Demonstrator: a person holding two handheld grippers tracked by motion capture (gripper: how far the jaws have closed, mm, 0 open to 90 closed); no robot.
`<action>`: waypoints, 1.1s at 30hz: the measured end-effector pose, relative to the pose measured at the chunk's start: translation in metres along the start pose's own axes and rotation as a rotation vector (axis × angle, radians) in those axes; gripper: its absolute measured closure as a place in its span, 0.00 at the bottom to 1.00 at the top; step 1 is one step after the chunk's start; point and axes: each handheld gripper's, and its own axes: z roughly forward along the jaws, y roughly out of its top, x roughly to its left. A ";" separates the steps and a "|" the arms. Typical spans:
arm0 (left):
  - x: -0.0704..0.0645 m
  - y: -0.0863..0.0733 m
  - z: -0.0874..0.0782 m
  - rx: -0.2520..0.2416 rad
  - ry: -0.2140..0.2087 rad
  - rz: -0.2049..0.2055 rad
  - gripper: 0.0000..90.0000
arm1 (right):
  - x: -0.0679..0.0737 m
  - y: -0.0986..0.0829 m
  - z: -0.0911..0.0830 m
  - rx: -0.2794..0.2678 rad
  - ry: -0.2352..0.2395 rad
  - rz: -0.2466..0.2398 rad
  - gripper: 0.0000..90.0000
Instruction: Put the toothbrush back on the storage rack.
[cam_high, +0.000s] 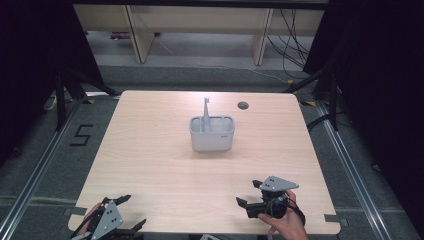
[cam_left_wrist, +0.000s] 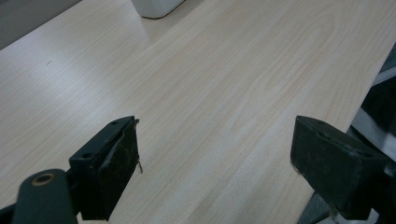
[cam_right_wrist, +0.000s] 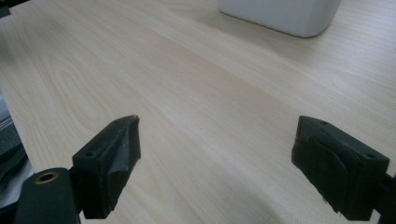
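both tools (cam_high: 129, 212) (cam_high: 248, 192) wide open, empty, above the table (cam_high: 150, 165)

Black numeral "5" (cam_high: 81, 135) marked on grey floor (cam_high: 45, 170), left of table (cam_high: 150, 165).

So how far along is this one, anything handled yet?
Possibly done: one white utensil stands upright in the white caddy. In hand: nothing; left gripper and right gripper are open and empty near the table's front edge. Left: reaching the caddy.
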 end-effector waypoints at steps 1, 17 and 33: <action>0.000 0.000 0.000 -0.001 -0.002 0.002 0.16 | -0.001 0.000 0.000 0.000 -0.007 -0.017 0.18; 0.000 0.000 0.000 0.013 -0.010 0.001 0.16 | 0.000 -0.011 -0.009 0.032 -0.020 -0.032 0.18; 0.000 0.000 0.001 0.006 -0.010 0.000 0.17 | -0.002 -0.014 -0.012 0.035 -0.028 -0.049 0.18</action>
